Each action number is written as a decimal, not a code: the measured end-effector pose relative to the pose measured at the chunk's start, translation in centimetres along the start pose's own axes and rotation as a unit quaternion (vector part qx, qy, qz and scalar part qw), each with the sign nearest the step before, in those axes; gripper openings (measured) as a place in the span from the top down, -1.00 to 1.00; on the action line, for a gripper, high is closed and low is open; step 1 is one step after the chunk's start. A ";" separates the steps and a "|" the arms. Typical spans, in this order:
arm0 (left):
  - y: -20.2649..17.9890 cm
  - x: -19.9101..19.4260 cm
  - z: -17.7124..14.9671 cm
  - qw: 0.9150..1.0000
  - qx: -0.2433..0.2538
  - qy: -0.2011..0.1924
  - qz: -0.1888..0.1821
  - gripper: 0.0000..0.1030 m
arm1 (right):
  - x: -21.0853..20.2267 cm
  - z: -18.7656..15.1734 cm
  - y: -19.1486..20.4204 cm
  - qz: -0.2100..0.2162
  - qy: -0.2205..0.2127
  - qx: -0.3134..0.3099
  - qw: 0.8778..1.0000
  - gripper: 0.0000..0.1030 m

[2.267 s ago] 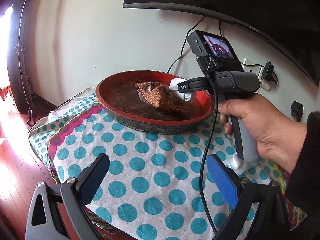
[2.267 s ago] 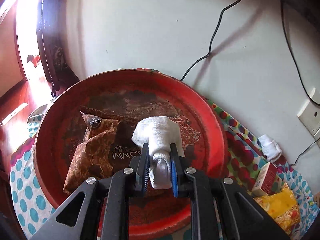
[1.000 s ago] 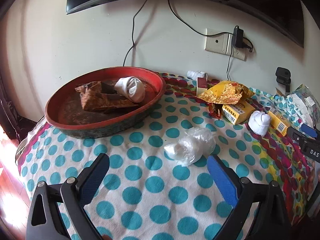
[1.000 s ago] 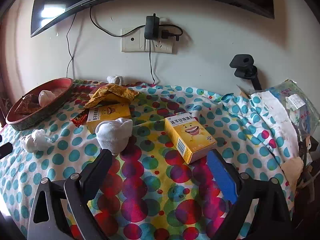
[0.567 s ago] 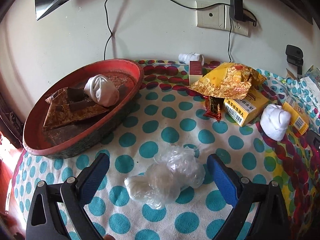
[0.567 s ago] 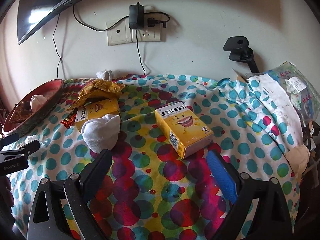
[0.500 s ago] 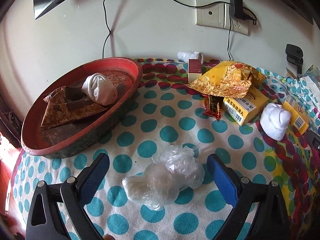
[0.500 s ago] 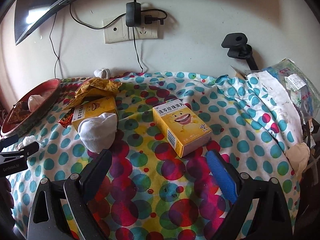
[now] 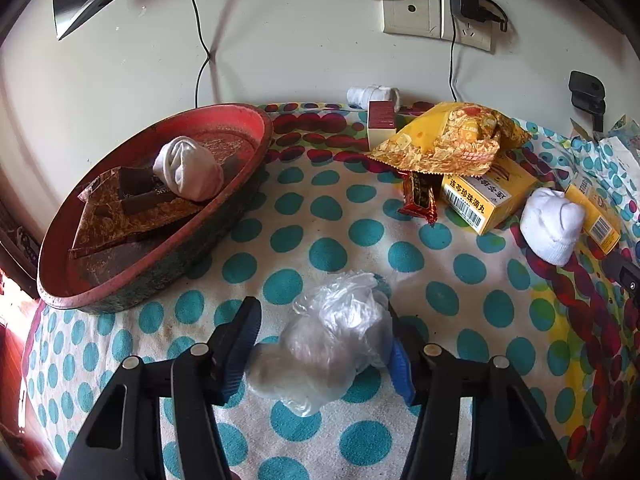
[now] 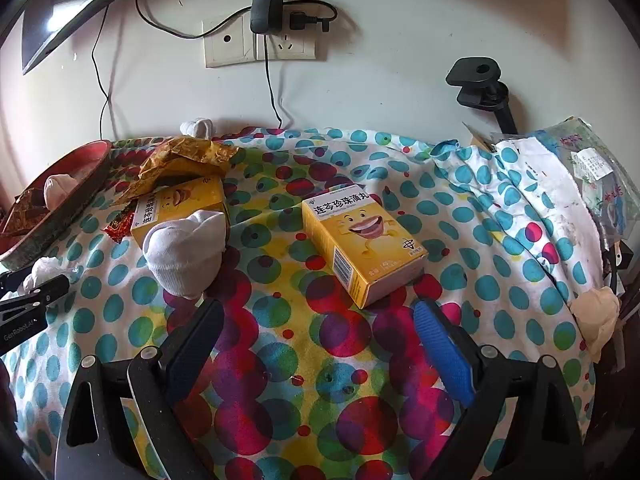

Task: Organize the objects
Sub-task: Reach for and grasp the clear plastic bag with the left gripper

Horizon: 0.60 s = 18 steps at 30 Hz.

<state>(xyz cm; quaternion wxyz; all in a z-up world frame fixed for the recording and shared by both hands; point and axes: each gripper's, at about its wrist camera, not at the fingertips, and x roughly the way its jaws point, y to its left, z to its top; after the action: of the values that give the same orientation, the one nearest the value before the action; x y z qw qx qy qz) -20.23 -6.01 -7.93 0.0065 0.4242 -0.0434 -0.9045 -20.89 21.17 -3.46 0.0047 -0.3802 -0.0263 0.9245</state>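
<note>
A crumpled clear plastic bag (image 9: pixel 332 340) lies on the dotted tablecloth, and my left gripper (image 9: pixel 320 344) is closing around it, its jaws touching both sides. The red round tray (image 9: pixel 256 148) at the left holds a rolled white sock (image 9: pixel 188 168) and a brown packet (image 9: pixel 120 208). My right gripper (image 10: pixel 320 344) is open and empty above the cloth. A yellow medicine box (image 10: pixel 360 244) and another rolled white sock (image 10: pixel 186 246) lie just ahead of it. In the right wrist view the left gripper's tip (image 10: pixel 36 296) shows at the left edge.
A yellow snack bag (image 9: pixel 452 140), a second yellow box (image 9: pixel 484 200), a red candy bar (image 9: pixel 420 196), a small red box (image 9: pixel 380 120) and a white sock (image 9: pixel 552 224) lie at the back right. Wall sockets with cables (image 10: pixel 260 40) hang behind. Plastic bags (image 10: pixel 592 176) crowd the right edge.
My left gripper has moved forward onto the plastic bag and its jaws have narrowed around it. My right gripper has barely moved and stays open.
</note>
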 end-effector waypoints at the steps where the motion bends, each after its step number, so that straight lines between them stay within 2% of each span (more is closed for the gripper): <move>1: 0.0 0.0 0.0 1.000 0.000 -0.001 -0.001 -0.11 | 0.0 0.0 0.1 -0.002 0.001 -0.003 1.000 -0.84; 9: 0.5 -0.6 -0.3 1.000 0.001 -0.006 0.002 0.00 | 0.2 0.0 1.3 -0.013 0.005 -0.033 0.999 -0.84; 18: 1.7 -2.3 -0.9 1.000 -0.007 -0.010 0.008 0.05 | 0.4 0.0 1.3 -0.010 0.008 -0.032 0.999 -0.84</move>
<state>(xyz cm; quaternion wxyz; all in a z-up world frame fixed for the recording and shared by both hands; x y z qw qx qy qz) -18.09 -7.67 -6.62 0.0166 0.4145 -0.0406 -0.9090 -21.16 19.87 -3.78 0.0015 -0.3871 -0.0597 0.9201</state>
